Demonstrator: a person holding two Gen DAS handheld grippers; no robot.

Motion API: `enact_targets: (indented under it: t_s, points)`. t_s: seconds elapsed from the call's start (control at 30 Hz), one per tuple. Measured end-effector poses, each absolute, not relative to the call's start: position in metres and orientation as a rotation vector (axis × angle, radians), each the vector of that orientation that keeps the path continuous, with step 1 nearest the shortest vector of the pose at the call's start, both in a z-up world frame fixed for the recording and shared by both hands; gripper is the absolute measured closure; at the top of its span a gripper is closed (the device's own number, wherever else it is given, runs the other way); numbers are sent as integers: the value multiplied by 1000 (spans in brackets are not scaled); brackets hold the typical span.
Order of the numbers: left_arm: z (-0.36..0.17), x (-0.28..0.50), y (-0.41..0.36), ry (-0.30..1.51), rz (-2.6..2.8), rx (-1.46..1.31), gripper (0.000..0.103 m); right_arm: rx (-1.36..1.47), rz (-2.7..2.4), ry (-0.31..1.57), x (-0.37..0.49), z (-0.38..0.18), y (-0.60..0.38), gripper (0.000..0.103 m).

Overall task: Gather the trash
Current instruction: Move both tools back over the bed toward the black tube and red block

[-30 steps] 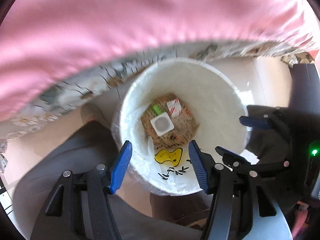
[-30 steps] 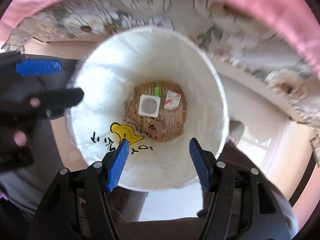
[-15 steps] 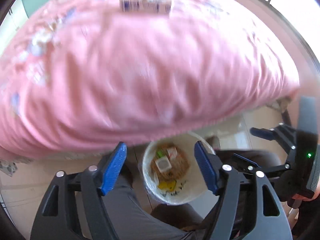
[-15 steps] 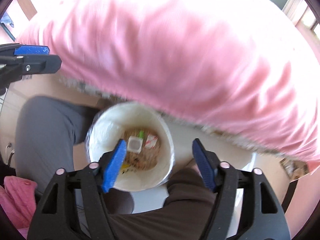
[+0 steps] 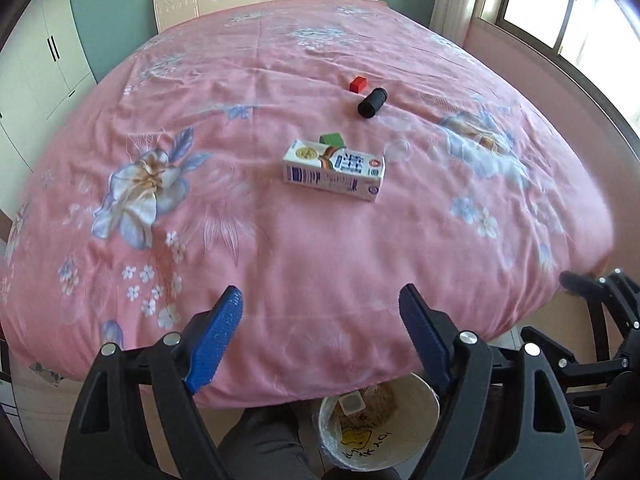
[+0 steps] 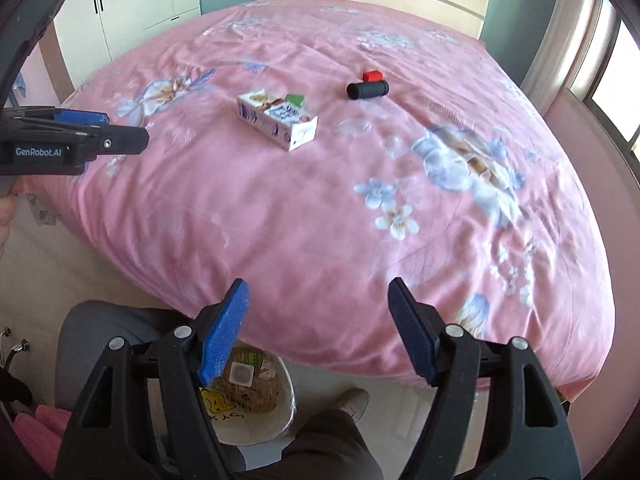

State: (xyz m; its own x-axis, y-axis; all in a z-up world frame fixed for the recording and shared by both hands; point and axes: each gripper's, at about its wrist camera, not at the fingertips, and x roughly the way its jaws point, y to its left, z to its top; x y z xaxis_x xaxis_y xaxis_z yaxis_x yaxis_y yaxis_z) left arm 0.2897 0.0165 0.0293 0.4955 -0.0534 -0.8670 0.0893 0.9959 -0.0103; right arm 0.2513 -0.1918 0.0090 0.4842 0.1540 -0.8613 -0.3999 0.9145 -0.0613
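Above the bin (image 5: 376,432), both tongs (image 5: 320,344) (image 6: 316,332) had risen, empty and opening; carton (image 5: 334,170) at twelve o'clock awaited collection.

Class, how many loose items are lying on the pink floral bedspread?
4: a white milk carton mid-bed, a green block just behind it, a black cylinder and a red block farther back.

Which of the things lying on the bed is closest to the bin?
The white milk carton. It lies on its side nearest the bed's foot; the green block, black cylinder and red block lie farther back.
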Motion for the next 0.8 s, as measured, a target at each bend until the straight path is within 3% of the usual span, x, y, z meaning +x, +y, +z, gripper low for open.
enact_targets:
  t_s: [0.4,0.8]
  points:
    - [34,396,-4,1043,-81,56,21,-180,309,919,374,56,-200,31]
    - [-18,490,-22,1133,-56,44,21,-153,317,886,523,59,-193,28]
